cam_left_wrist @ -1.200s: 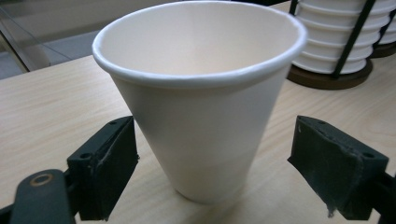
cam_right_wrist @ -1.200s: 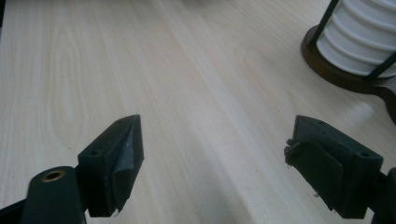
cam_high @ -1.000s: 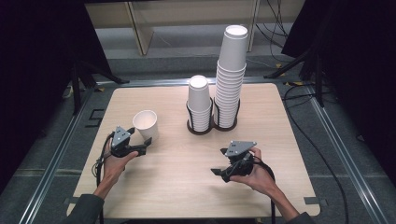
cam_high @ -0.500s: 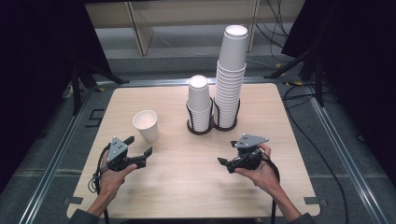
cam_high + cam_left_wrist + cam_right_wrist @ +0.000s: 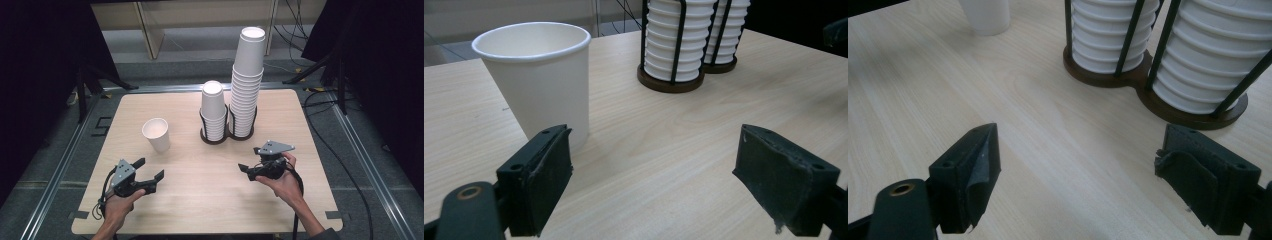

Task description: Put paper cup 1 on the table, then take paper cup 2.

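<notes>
Jaws of the left gripper [image 5: 654,185] stand spread wide with only bare tabletop between the pads; nothing is pinched. Jaws of the right gripper [image 5: 1075,185] are likewise spread apart, empty, over bare wood. In the high view the left gripper [image 5: 150,176] sits low at the near left of the table [image 5: 200,200], held in the person's left hand [image 5: 117,207], pointing toward the right and slightly away. The right gripper [image 5: 245,169] is at the near right, held in the right hand [image 5: 285,182], pointing left across the table.

A single paper cup [image 5: 536,75] stands upright and mouth-up on the table, just beyond the left gripper's left-hand pad in its own view, apart from it. In the high view the cup [image 5: 156,135] stands left of centre, well clear of both grippers.

Further back, a dark twin cup holder [image 5: 227,136] carries two stacks: a short stack [image 5: 213,107] on the left, a tall stack [image 5: 246,80] on the right. The holder's base [image 5: 1148,95] lies ahead of the right gripper.
</notes>
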Demonstrator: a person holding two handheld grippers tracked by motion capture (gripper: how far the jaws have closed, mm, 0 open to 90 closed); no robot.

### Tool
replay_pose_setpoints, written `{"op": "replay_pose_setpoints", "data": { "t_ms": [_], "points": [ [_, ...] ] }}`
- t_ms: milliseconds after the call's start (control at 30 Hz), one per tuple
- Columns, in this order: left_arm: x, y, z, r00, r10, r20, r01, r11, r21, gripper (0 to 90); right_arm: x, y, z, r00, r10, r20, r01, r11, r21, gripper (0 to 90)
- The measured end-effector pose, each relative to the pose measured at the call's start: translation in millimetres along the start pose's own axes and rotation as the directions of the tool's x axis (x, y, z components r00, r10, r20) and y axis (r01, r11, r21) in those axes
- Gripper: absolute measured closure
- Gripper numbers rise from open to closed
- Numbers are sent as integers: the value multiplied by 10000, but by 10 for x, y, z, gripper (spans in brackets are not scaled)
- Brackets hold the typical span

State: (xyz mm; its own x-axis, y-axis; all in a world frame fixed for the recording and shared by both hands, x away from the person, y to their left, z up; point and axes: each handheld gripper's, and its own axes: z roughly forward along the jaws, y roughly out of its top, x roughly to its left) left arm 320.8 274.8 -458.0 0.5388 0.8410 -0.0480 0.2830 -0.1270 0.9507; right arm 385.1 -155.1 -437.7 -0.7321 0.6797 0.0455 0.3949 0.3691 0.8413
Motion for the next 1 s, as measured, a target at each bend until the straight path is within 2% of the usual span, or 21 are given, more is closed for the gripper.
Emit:
{"op": "replay_pose_setpoints", "data": {
  "t_ms": [67,133,167,200,233,300,333,367,467,533,567,600,633,667,700,733,800,833,900,933,1000],
  "points": [
    [-32,4,-27,10000,96,-17,-96,9999,136,144,-15,3,-8,10000,-25,-4,25,10000,-59,174],
    [-57,2,-28,9998,159,102,-159,9999,-32,144,-24,17,-41,9998,150,122,-149,9998,-130,173],
    [-72,2,-34,9998,182,109,-181,9998,-45,144,-40,33,-55,9999,32,156,-28,9996,-264,172],
    [-85,5,-52,9997,212,88,-213,9997,129,144,-46,51,-84,9997,127,190,-122,9996,-258,172],
    [-94,2,-53,9997,207,126,-208,9997,106,144,-50,70,-109,9995,271,171,-265,9991,-327,170],
    [-111,-7,-48,9995,133,275,-133,9999,6,144,-87,113,-171,9992,183,361,-158,9977,-663,170],
    [-117,-13,-50,9993,104,354,-102,9999,-56,144,-102,135,-204,9990,290,336,-266,9972,-699,170],
    [-120,-13,-66,9993,169,330,-171,9998,69,144,-122,159,-230,9988,316,384,-283,9961,-834,170],
    [-128,-28,-69,9990,86,440,-86,10000,-12,144,-180,243,-333,9974,523,502,-469,9936,-1025,169],
    [-140,-28,-74,9991,62,420,-68,9999,141,144,-225,312,-381,9971,458,610,-375,9906,-1314,169],
    [-146,-30,-59,9987,76,495,-78,10000,41,144,-239,352,-397,9973,573,469,-499,9881,-1458,169],
    [-157,-28,-66,9989,90,470,-98,9998,169,144,-266,397,-433,9967,379,723,-265,9879,-1530,168],
    [-154,-37,-36,9977,205,645,-199,9998,-96,144,-283,448,-456,9967,374,721,-254,9868,-1601,167],
    [-167,-41,-39,9982,191,576,-193,9998,27,144,-292,502,-482,9967,482,650,-371,9860,-1627,166],
    [-167,-46,-32,9976,284,632,-292,9995,124,144,-321,562,-507,9962,365,791,-216,9832,-1815,165],
    [-171,-52,-22,9976,241,646,-248,9996,102,144,-338,639,-533,9951,440,890,-252,9790,-2025,162],
    [-167,-64,-9,9972,282,694,-295,9994,175,144,-348,751,-567,9944,484,934,-289,9794,-1999,165],
    [-167,-61,-22,9977,283,620,-304,9990,332,144,-363,831,-591,9929,352,1132,-125,9806,-1956,165],
    [-164,-63,-24,9980,207,605,-226,9993,303,144,-392,940,-622,9900,158,1399,125,9798,-1994,163],
    [-155,-70,-4,9972,209,720,-214,9998,63,144,-409,998,-630,9907,193,1345,92,9779,-2087,165],
    [-148,-72,-2,9971,224,722,-230,9997,71,144,-448,1109,-656,9892,201,1450,108,9778,-2092,166]
  ]
}}
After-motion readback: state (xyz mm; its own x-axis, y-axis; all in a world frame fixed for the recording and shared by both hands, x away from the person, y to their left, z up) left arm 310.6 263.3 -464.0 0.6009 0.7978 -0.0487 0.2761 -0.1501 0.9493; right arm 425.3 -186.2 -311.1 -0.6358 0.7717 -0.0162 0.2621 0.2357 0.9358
